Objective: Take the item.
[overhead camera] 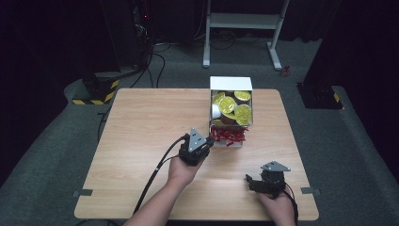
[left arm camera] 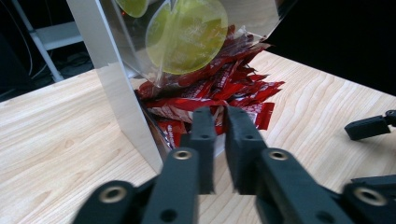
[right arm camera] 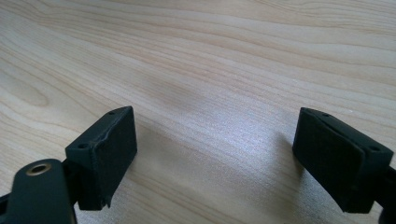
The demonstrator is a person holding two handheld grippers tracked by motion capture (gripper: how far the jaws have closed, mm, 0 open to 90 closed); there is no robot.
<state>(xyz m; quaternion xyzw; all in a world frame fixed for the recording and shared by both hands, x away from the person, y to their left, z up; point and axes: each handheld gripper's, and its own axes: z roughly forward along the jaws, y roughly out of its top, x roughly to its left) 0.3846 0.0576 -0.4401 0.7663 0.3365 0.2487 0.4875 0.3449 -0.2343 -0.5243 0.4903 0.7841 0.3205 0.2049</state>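
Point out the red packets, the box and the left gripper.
Red packets [left arm camera: 219, 91], left gripper view, middle of pile.
Box [overhead camera: 230, 83], high view, white back flap.
Left gripper [left arm camera: 219, 126], left gripper view, between fingertips.

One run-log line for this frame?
left gripper: nearly shut at red sachets, grip unclear | right gripper: open, empty, over table | box: upright

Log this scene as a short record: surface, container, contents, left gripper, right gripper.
surface: wooden table
container: white box, clear front
contents: yellow-lidded cups above, red packets spilling out below
left gripper: at the packets, jaws nearly closed, nothing seen between them
right gripper: open, over bare table
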